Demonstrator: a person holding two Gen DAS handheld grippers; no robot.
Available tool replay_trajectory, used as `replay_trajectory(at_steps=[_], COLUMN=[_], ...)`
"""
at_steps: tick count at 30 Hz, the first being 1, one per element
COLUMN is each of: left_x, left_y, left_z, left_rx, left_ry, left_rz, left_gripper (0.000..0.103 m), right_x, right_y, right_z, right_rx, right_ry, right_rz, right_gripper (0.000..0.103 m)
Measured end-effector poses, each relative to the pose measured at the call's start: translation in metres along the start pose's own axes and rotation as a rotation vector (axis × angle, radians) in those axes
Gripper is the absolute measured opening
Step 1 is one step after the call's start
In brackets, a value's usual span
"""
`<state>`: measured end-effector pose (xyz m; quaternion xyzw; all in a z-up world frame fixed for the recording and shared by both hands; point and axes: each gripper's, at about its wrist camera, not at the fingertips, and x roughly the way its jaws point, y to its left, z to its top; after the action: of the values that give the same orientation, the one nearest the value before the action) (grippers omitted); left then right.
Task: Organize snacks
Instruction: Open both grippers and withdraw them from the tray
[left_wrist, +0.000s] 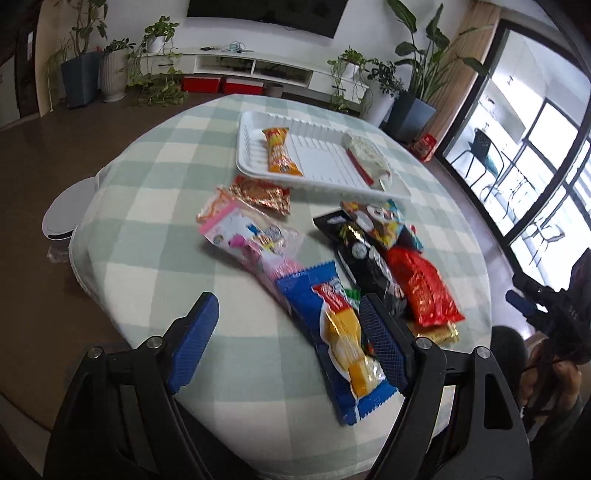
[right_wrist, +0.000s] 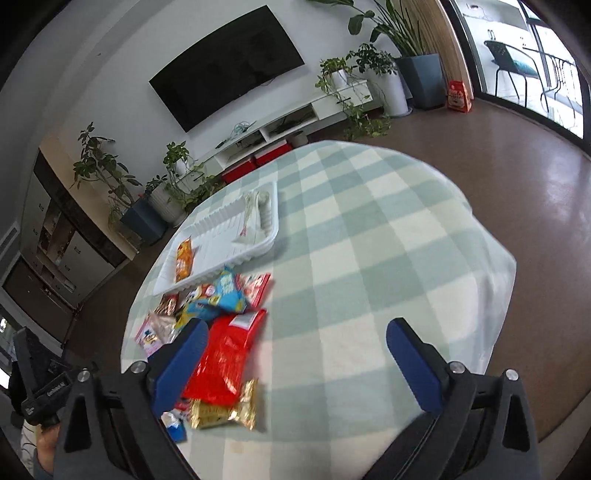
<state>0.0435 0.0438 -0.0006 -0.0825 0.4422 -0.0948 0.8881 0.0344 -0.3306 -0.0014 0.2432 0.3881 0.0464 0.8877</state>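
A: Where do the snacks stand right now?

B: Two are already in the white tray (left_wrist: 255, 147) at the far side of the table (left_wrist: 147, 184): an orange packet (left_wrist: 279, 151) towards one end and a white packet (left_wrist: 365, 155) towards the other, lying roughly parallel. Spaced like that, they seem to leave the middle of the tray free for more. The rest lie loose on the checked cloth, just in front of the tray.

A: And the grippers?

B: The left gripper (left_wrist: 288, 339) hangs low over the near edge of the pile, its jaws spread wide and holding nothing. The blue packet (left_wrist: 332, 332) lies partly between its fingers, so that looks like the likely next pick. The right gripper (right_wrist: 295, 365) also has its jaws spread and empty; the red packet (right_wrist: 225, 354) and a small gold packet (right_wrist: 225, 410) lie just by its left finger, mostly off to that side.

A: What else is in the pile?

B: A pink packet (left_wrist: 251, 236), a black packet (left_wrist: 354, 251) and a brown foil packet (left_wrist: 262, 194) nearest the tray. Several overlap, so lifting one may drag its neighbour.

A: How far along is it?

B: Early, judging by two placed and most waiting.
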Motion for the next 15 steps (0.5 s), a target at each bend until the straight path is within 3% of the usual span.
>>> replay_trajectory(at_steps=[5,10,15], left_x=[0.017,0.031,0.044], left_y=[-0.018,-0.022,-0.035], left_z=[-0.019,-0.013,-0.015], left_rx=[-0.024,0.009,0.033], left_ry=[0.061,0.082,0.126], left_rz=[0.012,0.055,0.048], left_gripper=[0.078,0.077,0.077], right_x=[0.002,0.006,0.011], right_y=[0.019,0.033,0.033], right_z=[-0.029,-0.045,-0.053], right_rx=[-0.022,-0.076,-0.073], right_ry=[0.059,0.078,0.107], right_rz=[0.023,0.029,0.04], right_gripper=[0.098,0.098,0.098])
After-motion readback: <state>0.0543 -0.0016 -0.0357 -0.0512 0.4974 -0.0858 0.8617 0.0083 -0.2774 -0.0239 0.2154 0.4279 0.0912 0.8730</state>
